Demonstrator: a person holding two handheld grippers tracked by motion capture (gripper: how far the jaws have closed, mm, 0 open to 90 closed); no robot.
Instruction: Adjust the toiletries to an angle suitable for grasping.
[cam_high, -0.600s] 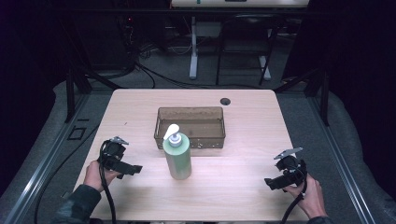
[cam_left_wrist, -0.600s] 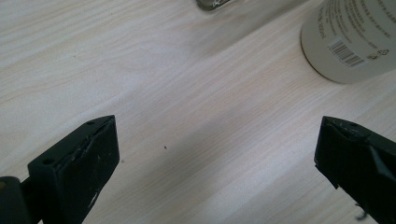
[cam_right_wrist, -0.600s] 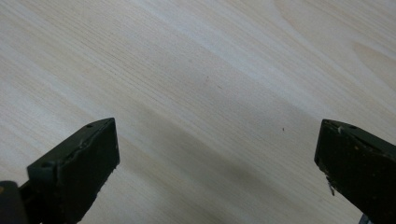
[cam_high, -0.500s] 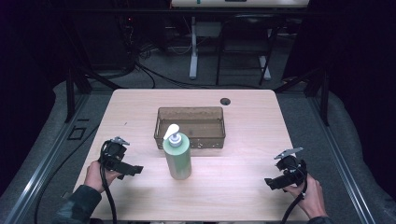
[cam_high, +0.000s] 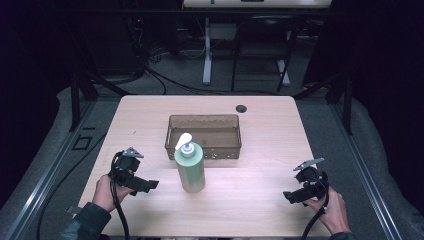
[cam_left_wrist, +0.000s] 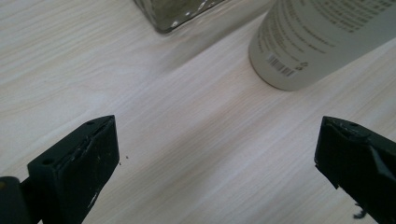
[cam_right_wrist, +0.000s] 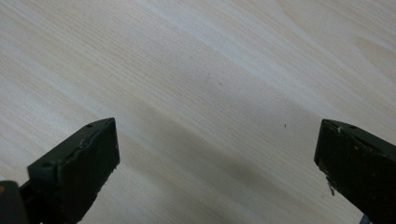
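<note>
Only a barcode (cam_left_wrist: 282, 66), print unreadable.

High view overhead; gripper views close over table (cam_high: 150, 115).

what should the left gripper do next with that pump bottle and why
Probably ease the left gripper toward the green pump bottle. Its jaws stand wide open with nothing between them, and the bottle stands upright close by, apart from it, in front of the clear tray.
</note>
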